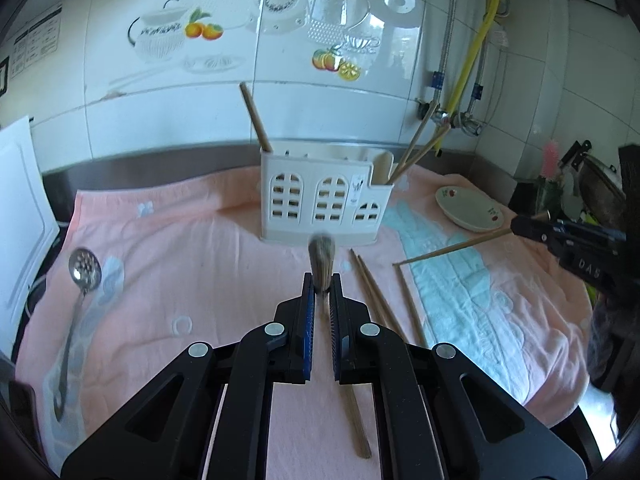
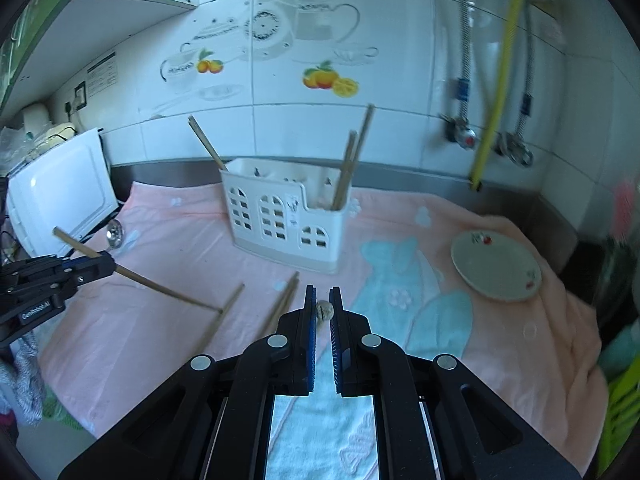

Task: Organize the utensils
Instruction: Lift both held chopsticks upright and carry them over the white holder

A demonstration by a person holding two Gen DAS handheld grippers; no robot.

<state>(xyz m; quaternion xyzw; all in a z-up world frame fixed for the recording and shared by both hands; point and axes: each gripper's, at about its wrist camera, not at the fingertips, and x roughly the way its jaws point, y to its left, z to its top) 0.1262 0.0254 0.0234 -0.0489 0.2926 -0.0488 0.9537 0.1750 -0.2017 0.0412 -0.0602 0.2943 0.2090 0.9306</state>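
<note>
A white utensil holder (image 1: pixel 324 196) with arched cut-outs stands on the pink towel (image 1: pixel 192 264) near the wall; several wooden chopsticks stick out of it. It also shows in the right wrist view (image 2: pixel 284 220). My left gripper (image 1: pixel 322 282) is shut on a chopstick (image 1: pixel 321 260) seen end-on, held above the towel. My right gripper (image 2: pixel 324 300) is shut on another chopstick (image 2: pixel 324 311), also end-on; from the left wrist view it (image 1: pixel 456 246) slants down to the towel. Loose chopsticks (image 1: pixel 376 300) lie on the towel in front of the holder. A slotted metal spoon (image 1: pixel 78 280) lies at the left.
A small white plate (image 1: pixel 468 208) sits on the towel at the right, also in the right wrist view (image 2: pixel 496 268). A white board (image 2: pixel 60 200) leans at the left. Pipes and a yellow hose (image 1: pixel 476 52) run down the tiled wall. Dark kitchen items crowd the far right.
</note>
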